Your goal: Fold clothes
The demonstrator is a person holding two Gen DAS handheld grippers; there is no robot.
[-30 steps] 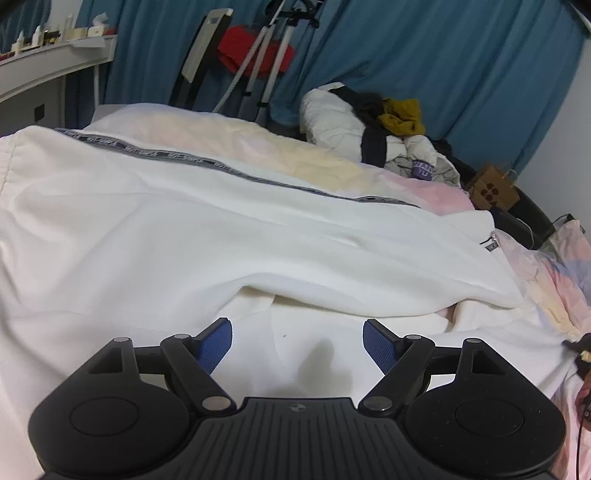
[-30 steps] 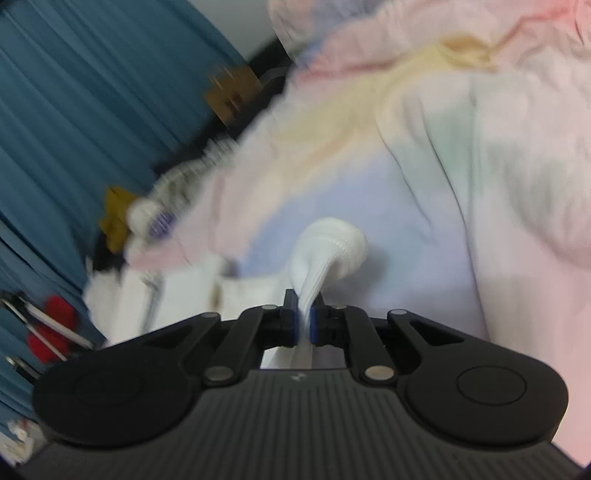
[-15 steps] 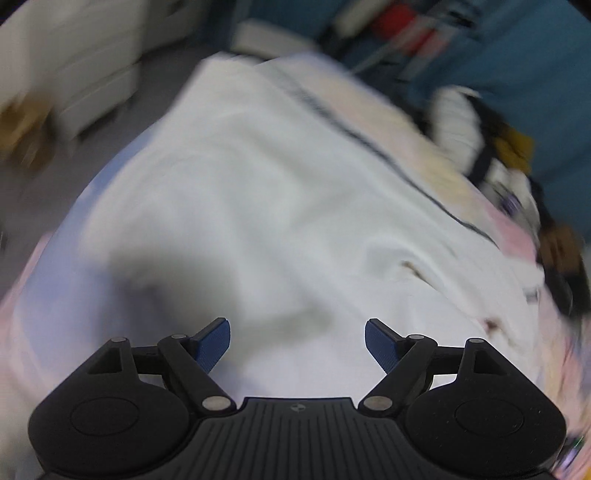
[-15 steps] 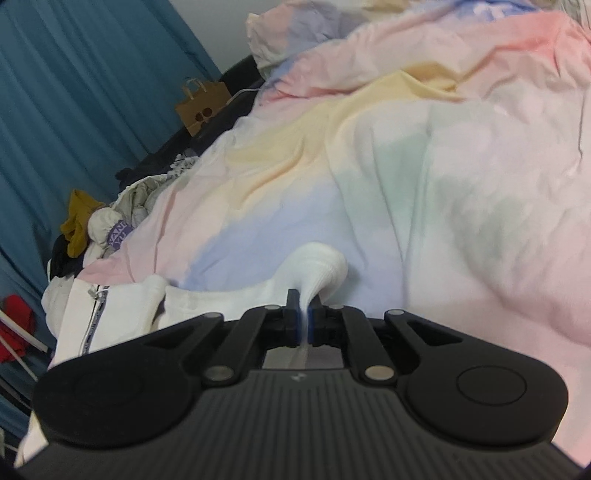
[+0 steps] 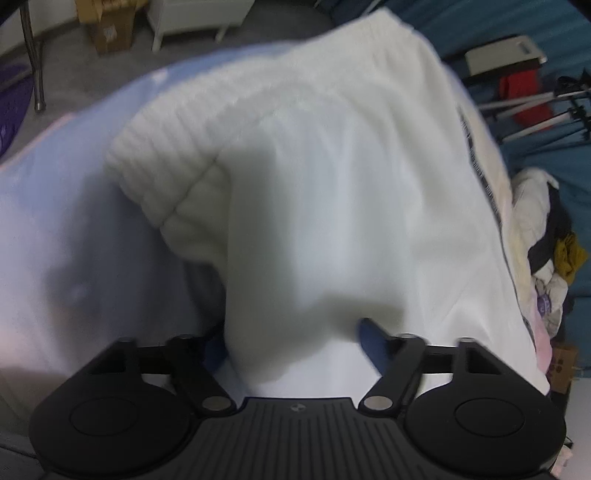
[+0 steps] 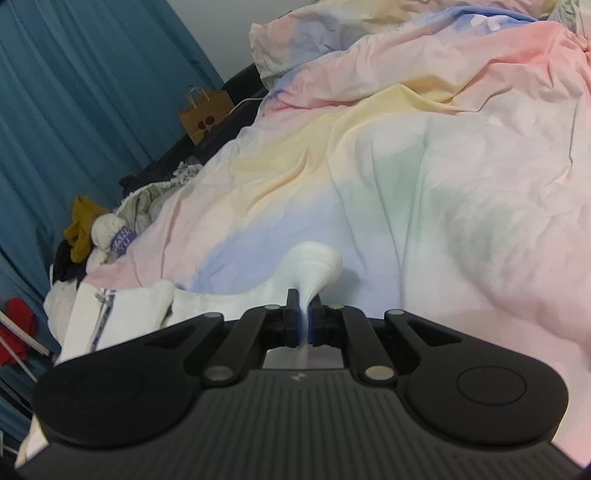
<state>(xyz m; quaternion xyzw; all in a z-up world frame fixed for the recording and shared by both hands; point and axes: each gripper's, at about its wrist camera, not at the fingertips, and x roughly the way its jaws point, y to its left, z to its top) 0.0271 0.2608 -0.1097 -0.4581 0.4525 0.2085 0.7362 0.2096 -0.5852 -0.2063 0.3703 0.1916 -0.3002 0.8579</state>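
A white sweatshirt (image 5: pixel 332 177) lies spread on the bed, its ribbed hem (image 5: pixel 170 155) bulging up at the left. My left gripper (image 5: pixel 293 347) points down over it and its jaws are closing. A fold of the white cloth lies between the blue pads; the right pad (image 5: pixel 371 341) still stands clear of the fold. In the right wrist view my right gripper (image 6: pixel 304 321) is shut on the sweatshirt's ribbed cuff (image 6: pixel 314 264), which fans out just past the fingertips. The rest of the sweatshirt (image 6: pixel 122 306) trails off to the left.
A pastel bedspread (image 6: pixel 406 166) covers the bed. A pile of clothes (image 6: pixel 107 229) and a brown paper bag (image 6: pixel 205 118) sit by the blue curtain (image 6: pixel 81 92). Beyond the bed's edge are a cardboard box (image 5: pixel 107 26), white furniture (image 5: pixel 192 11) and a tripod (image 5: pixel 535 107).
My left gripper has swung across the sweatshirt to its ribbed hem and rolled, and its jaws have narrowed around a fold. The right gripper has stayed put, still shut on the cuff.
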